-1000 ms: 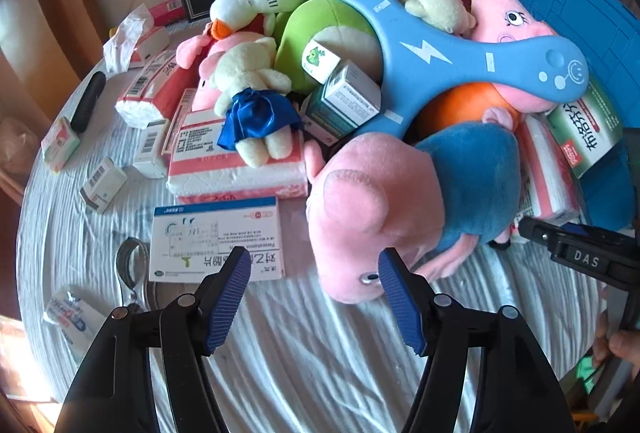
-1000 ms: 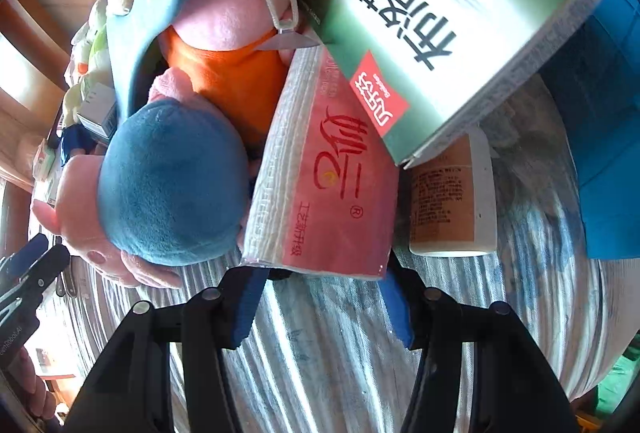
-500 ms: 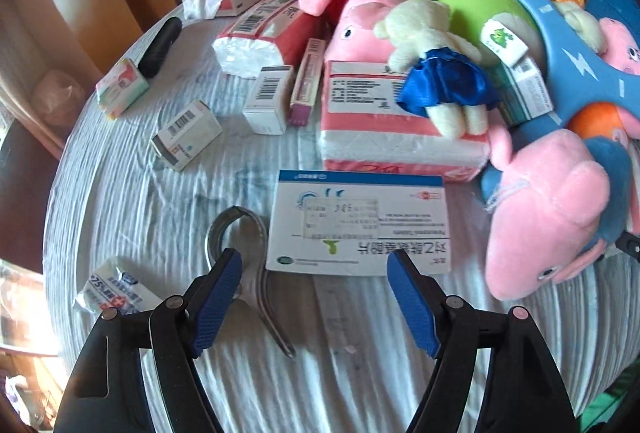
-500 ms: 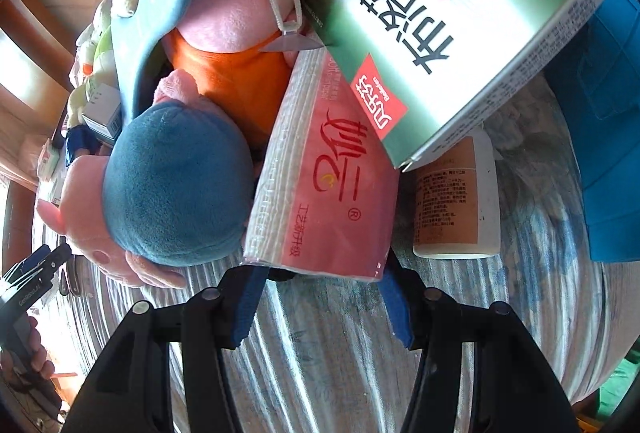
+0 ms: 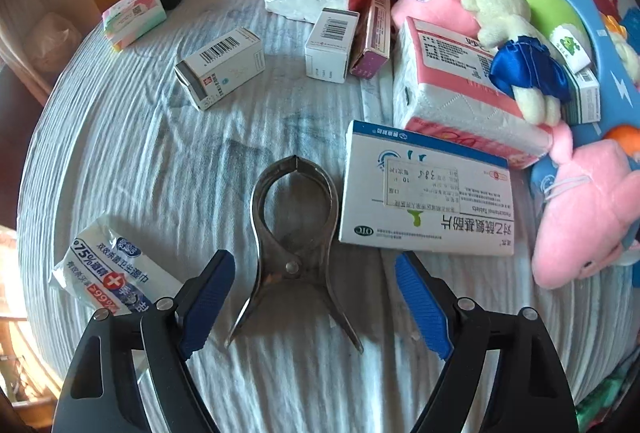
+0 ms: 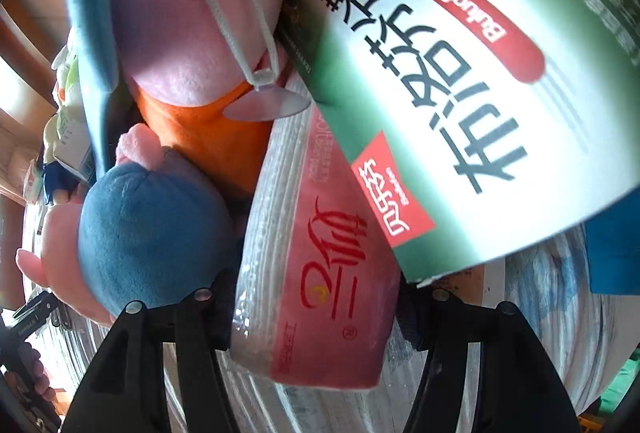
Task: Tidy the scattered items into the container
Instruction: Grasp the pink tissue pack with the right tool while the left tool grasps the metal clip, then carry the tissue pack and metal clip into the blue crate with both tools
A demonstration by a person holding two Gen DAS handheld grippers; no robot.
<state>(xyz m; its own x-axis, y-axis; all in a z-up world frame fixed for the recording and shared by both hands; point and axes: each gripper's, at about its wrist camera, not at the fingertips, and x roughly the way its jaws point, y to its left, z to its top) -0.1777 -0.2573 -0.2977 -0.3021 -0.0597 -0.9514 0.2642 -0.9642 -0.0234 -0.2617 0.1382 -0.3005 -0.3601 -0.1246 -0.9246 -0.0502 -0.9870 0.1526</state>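
Left wrist: metal clamp [image 5: 294, 233] btwn fingers.

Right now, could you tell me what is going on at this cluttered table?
A person is tidying with a gripper in each hand. The left gripper hangs open over a metal clamp lying on the white cloth, its jaws having just widened, with the clamp's handles between the blue pads but untouched. The right gripper has a pink tissue pack between its jaws, which have just been opening; its pads are hidden. Plush toys and medicine boxes lie scattered about.
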